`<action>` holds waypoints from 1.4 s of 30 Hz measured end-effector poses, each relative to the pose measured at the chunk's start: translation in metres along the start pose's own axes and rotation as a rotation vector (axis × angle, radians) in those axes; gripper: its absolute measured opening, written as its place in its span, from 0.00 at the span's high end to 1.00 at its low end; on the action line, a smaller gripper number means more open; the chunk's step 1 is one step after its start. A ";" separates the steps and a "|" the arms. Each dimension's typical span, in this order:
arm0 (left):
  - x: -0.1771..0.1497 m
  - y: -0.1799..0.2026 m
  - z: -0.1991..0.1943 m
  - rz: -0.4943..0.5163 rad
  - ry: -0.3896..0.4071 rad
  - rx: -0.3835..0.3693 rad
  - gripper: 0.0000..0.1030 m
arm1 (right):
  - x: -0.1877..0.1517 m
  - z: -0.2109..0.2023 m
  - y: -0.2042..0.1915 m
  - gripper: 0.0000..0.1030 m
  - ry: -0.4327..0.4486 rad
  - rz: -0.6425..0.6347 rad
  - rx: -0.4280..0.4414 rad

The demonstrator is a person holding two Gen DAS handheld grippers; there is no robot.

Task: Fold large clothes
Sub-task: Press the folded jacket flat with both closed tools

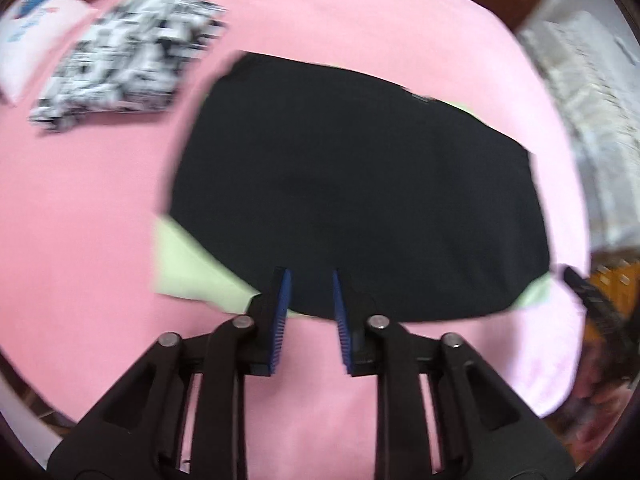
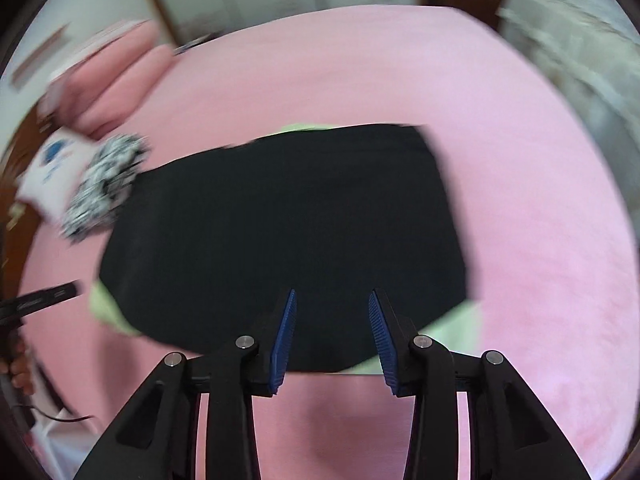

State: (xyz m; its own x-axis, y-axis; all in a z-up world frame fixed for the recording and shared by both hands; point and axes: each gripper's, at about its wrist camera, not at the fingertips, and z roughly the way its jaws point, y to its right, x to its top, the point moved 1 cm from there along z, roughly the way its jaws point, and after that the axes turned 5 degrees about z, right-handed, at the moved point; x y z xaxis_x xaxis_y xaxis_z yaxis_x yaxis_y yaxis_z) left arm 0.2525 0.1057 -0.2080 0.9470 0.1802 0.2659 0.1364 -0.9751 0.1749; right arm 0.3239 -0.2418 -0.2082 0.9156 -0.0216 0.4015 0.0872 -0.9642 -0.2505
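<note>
From my station I find the black garment [image 1: 360, 200] lying flat on the pink bed [image 1: 100, 200], folded into a broad panel, with a pale green cloth [image 1: 188, 268] showing under its near corners. The left gripper [image 1: 311, 276] hangs above the garment's near edge, fingers apart, nothing between them. The right gripper [image 2: 333, 296] hangs likewise over that edge, fingers apart and empty. Off the garment's far left corner lie a folded black-and-white patterned cloth [image 1: 124, 56] and a white pillow with a blue print [image 1: 36, 24]. Nothing lies on the garment. Both views are blurred.
</note>
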 end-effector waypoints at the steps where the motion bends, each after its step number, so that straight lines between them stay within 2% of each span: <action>1: 0.003 0.014 0.006 0.011 -0.012 -0.017 0.97 | -0.004 0.009 -0.012 0.82 -0.022 -0.001 0.034; 3: 0.002 0.043 0.033 0.011 -0.083 -0.059 1.00 | -0.008 0.031 -0.025 0.95 -0.073 0.003 0.109; 4: 0.000 0.052 0.048 -0.004 -0.105 -0.085 1.00 | -0.012 0.045 -0.035 0.98 -0.109 0.005 0.151; 7: -0.002 0.069 0.073 -0.053 -0.131 -0.178 1.00 | -0.021 0.064 -0.056 0.99 -0.144 0.008 0.181; 10: -0.003 0.071 0.100 -0.072 -0.182 -0.131 1.00 | -0.027 0.093 -0.060 0.99 -0.191 0.034 0.177; 11: -0.005 0.070 0.105 -0.084 -0.192 -0.122 1.00 | -0.022 0.117 -0.068 0.99 -0.209 0.042 0.171; 14: -0.004 0.055 0.117 -0.132 -0.213 -0.062 1.00 | -0.025 0.121 -0.047 0.99 -0.223 0.035 0.170; 17: 0.001 0.032 0.119 -0.188 -0.208 -0.069 1.00 | -0.018 0.125 -0.027 0.99 -0.192 -0.029 0.036; 21: 0.001 -0.005 0.100 -0.199 -0.155 0.185 1.00 | -0.014 0.108 0.036 1.00 -0.166 0.041 -0.066; 24: -0.005 -0.042 0.088 -0.246 -0.149 0.287 1.00 | -0.012 0.088 0.081 1.00 -0.109 0.049 -0.331; 25: -0.008 -0.055 0.086 -0.258 -0.153 0.321 1.00 | -0.012 0.081 0.094 1.00 -0.095 0.082 -0.354; 27: -0.013 -0.074 0.084 -0.260 -0.174 0.398 1.00 | -0.014 0.064 0.120 1.00 -0.066 0.192 -0.299; 28: -0.015 -0.078 0.081 -0.261 -0.176 0.394 1.00 | -0.015 0.059 0.124 1.00 -0.056 0.197 -0.328; 29: -0.016 -0.081 0.078 -0.267 -0.173 0.385 1.00 | -0.016 0.053 0.125 1.00 -0.046 0.180 -0.396; 30: -0.016 -0.081 0.073 -0.271 -0.167 0.386 1.00 | -0.017 0.046 0.124 1.00 -0.030 0.178 -0.391; 31: -0.016 -0.077 0.064 -0.257 -0.145 0.382 1.00 | -0.017 0.040 0.122 1.00 -0.012 0.194 -0.353; 33: -0.014 -0.061 0.050 -0.215 -0.098 0.328 1.00 | -0.015 0.027 0.108 1.00 0.041 0.248 -0.224; 35: -0.011 -0.040 0.038 -0.174 -0.052 0.192 1.00 | -0.015 0.019 0.083 1.00 0.089 0.251 -0.104; 36: -0.010 -0.027 0.034 -0.146 -0.039 0.099 1.00 | -0.015 0.018 0.066 1.00 0.103 0.226 -0.061; 37: -0.011 -0.019 0.029 -0.126 -0.034 0.049 1.00 | -0.015 0.019 0.048 1.00 0.114 0.194 -0.026; 39: -0.004 0.012 0.033 -0.040 -0.042 -0.041 1.00 | -0.017 0.025 0.022 1.00 0.109 0.162 0.023; 41: -0.007 0.041 0.041 0.034 -0.057 -0.085 1.00 | -0.013 0.050 -0.020 1.00 0.082 0.160 0.091; 42: -0.004 0.050 0.046 0.055 -0.057 -0.104 1.00 | -0.015 0.057 -0.029 1.00 0.073 0.160 0.122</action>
State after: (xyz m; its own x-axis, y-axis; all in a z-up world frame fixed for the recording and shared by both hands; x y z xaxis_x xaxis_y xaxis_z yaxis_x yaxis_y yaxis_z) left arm 0.2693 0.0506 -0.2440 0.9676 0.1161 0.2243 0.0554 -0.9640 0.2600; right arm 0.3300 -0.1984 -0.2568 0.8911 -0.1950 0.4099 -0.0061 -0.9080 -0.4188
